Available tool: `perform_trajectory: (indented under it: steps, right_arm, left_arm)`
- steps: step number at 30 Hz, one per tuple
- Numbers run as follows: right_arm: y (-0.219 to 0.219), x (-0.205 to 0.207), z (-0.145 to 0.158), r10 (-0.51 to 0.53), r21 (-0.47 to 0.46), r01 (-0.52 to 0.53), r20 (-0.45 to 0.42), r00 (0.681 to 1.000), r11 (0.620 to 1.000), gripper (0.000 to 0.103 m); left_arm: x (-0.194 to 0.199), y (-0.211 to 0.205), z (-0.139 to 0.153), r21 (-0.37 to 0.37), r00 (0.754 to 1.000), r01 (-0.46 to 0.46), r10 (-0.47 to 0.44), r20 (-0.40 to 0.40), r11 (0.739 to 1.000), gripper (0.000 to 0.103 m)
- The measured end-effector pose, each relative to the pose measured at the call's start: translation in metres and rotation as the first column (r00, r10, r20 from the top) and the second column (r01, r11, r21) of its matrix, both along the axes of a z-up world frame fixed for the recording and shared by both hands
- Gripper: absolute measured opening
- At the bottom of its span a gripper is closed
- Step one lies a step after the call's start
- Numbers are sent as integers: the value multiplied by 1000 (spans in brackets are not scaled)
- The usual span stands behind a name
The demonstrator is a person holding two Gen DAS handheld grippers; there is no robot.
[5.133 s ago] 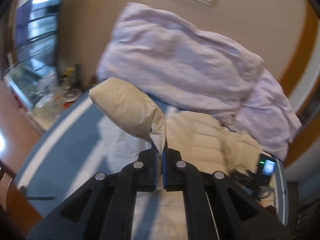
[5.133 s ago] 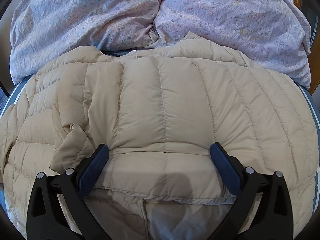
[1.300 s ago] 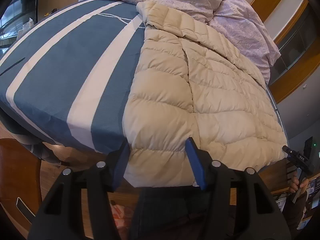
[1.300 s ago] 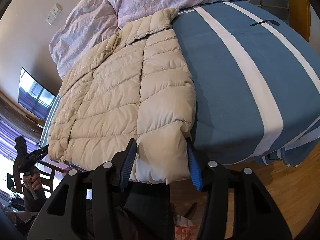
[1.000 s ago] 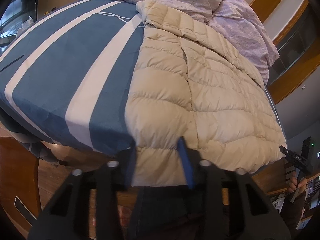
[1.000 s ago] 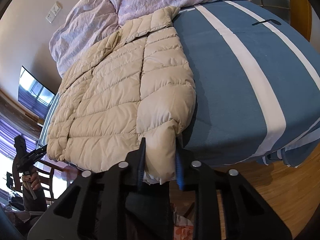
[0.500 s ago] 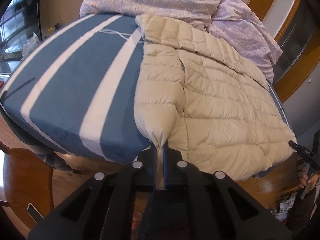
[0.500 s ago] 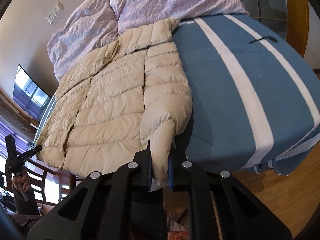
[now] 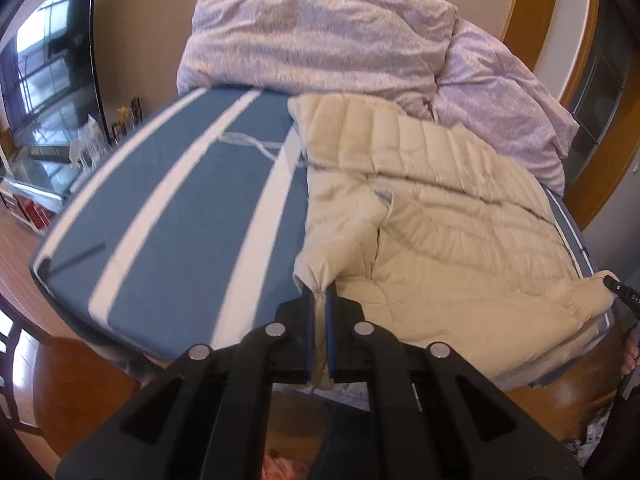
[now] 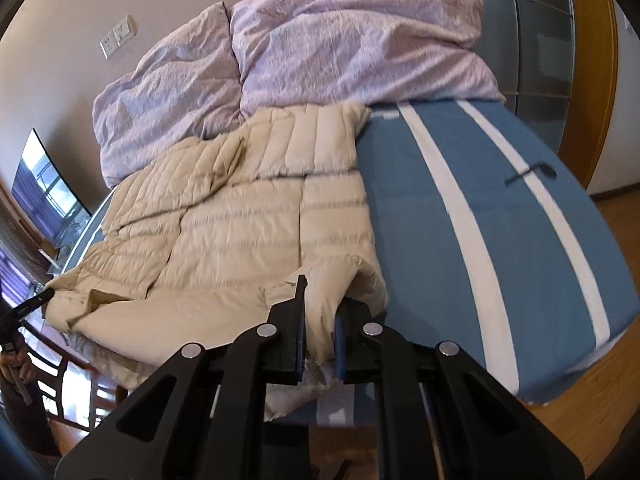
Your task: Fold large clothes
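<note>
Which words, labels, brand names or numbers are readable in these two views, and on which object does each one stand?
None can be read.
Down jacket: no label or brand shows.
Striped bedsheet: no print.
Wall switch plate: no readable marking.
Black device at the frame edge: pale marks, too blurred to read.

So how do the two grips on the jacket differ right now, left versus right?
The left gripper pinches a thin, gathered tuft of the beige jacket; the right gripper holds a thicker, puffier fold of it. The left fingers stand almost touching, the right fingers a little further apart. Both are shut on the jacket's near hem at opposite corners, over the striped bedsheet.
</note>
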State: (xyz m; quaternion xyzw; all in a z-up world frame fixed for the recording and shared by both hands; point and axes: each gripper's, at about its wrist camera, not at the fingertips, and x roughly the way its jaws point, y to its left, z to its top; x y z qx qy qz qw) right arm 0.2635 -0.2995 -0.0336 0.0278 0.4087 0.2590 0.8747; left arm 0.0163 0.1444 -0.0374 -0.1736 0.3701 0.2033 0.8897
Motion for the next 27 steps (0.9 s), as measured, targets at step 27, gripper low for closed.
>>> perform_trajectory:
  steps: [27]
  right_arm:
    - [106,172,11,-88,-89,95,78,993,991,11]
  left_arm:
    - [189,71,45,175,992,-121,124,-7,977,6]
